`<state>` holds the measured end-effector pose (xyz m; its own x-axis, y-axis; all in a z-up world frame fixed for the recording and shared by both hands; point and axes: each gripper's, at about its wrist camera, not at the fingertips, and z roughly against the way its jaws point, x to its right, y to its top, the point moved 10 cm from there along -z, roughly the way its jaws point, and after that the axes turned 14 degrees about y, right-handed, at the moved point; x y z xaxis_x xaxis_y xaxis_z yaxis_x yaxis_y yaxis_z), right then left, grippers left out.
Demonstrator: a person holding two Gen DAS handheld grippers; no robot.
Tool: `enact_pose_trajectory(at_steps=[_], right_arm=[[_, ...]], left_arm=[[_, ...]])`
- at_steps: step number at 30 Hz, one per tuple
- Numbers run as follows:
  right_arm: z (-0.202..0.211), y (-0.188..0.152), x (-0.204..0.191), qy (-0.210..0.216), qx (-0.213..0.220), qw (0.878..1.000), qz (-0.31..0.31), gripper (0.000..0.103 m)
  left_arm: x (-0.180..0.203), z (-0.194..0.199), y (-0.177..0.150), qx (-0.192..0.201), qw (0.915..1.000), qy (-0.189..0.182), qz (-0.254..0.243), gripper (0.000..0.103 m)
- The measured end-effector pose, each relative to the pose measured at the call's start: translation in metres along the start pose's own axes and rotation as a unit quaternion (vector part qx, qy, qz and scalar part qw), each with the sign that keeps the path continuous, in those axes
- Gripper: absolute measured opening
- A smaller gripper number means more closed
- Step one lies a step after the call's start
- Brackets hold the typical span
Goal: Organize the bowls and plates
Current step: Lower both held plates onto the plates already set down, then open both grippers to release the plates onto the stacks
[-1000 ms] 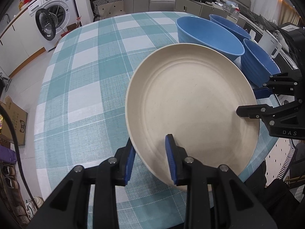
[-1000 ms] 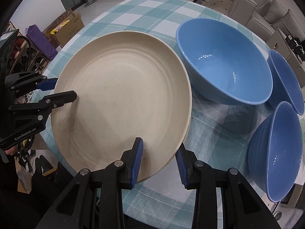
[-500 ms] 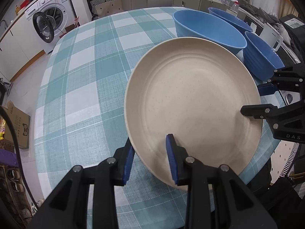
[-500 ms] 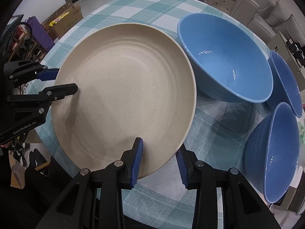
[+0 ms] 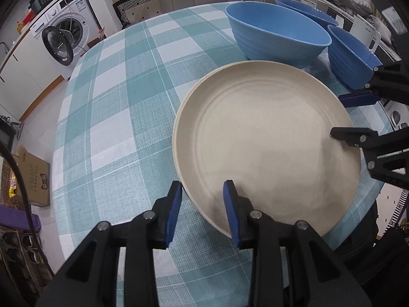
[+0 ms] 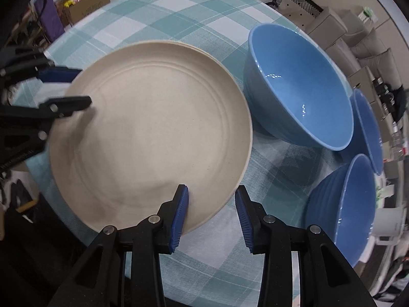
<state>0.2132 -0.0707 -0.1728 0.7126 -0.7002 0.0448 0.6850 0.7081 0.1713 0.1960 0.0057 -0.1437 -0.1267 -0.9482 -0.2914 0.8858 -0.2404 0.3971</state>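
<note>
A cream plate [image 5: 268,143] [image 6: 153,138] lies flat on a second cream plate, whose rim [image 5: 189,94] [image 6: 204,51] peeks out beneath it. My left gripper [image 5: 202,192] [image 6: 76,88] straddles its near rim, with its pads touching both sides. On the opposite rim, my right gripper [image 6: 211,197] [image 5: 342,116] has its jaws opening; the rim sits between them and the outer pad is just off the edge. Three blue bowls stand beside the plates: a large one [image 5: 276,41] [image 6: 301,97] and two smaller ones [image 5: 350,58] [image 5: 304,10].
The round table has a teal checked cloth [image 5: 115,128], and the plates sit close to its edge. A white mug [image 6: 388,220] stands by the bowls. A washing machine [image 5: 61,41], a cardboard box [image 5: 30,176] and sofas surround the table.
The plate has gone from tilted and lifted to lying flat on the lower plate. The right gripper's jaws have spread a little. Both hands stayed nearly in place.
</note>
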Motion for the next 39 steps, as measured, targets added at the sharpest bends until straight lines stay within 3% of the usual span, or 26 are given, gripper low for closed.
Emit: enact_pose_trajectory(at_steps=[5,13,18,20,25,28,32,39], right_arm=[[-0.007,-0.001,-0.004,-0.018,-0.009,1.000,0.020,0.038],[-0.009,-0.003,-0.002,-0.009,-0.004,1.000,0.018,0.041],[-0.010,-0.003,0.001,0.017,0.008,1.000,0.012,0.046],[-0.010,-0.003,0.004,0.026,0.014,1.000,0.002,0.048],[-0.013,0.000,0.013,0.057,0.032,0.998,-0.022,0.054],[-0.012,0.003,0.017,0.076,0.048,0.995,-0.034,0.059],[-0.010,0.009,0.021,0.098,0.070,0.992,-0.041,0.069],[-0.009,0.014,0.022,0.125,0.099,0.985,-0.064,0.075]], left_arm=[[0.000,0.000,0.000,0.002,1.0000,0.000,0.000,0.032],[0.000,-0.001,-0.001,0.001,1.0000,-0.003,0.000,0.034],[-0.012,-0.001,0.002,0.007,0.9998,-0.002,0.018,0.035],[-0.018,-0.002,0.005,0.008,0.9995,-0.005,0.031,0.042],[-0.027,-0.009,0.014,0.011,0.9985,-0.009,0.053,0.045],[-0.027,-0.009,0.020,0.023,0.9980,-0.020,0.055,0.054],[-0.024,-0.008,0.026,0.031,0.9974,-0.031,0.056,0.055],[-0.021,-0.011,0.030,0.035,0.9969,-0.036,0.061,0.059]])
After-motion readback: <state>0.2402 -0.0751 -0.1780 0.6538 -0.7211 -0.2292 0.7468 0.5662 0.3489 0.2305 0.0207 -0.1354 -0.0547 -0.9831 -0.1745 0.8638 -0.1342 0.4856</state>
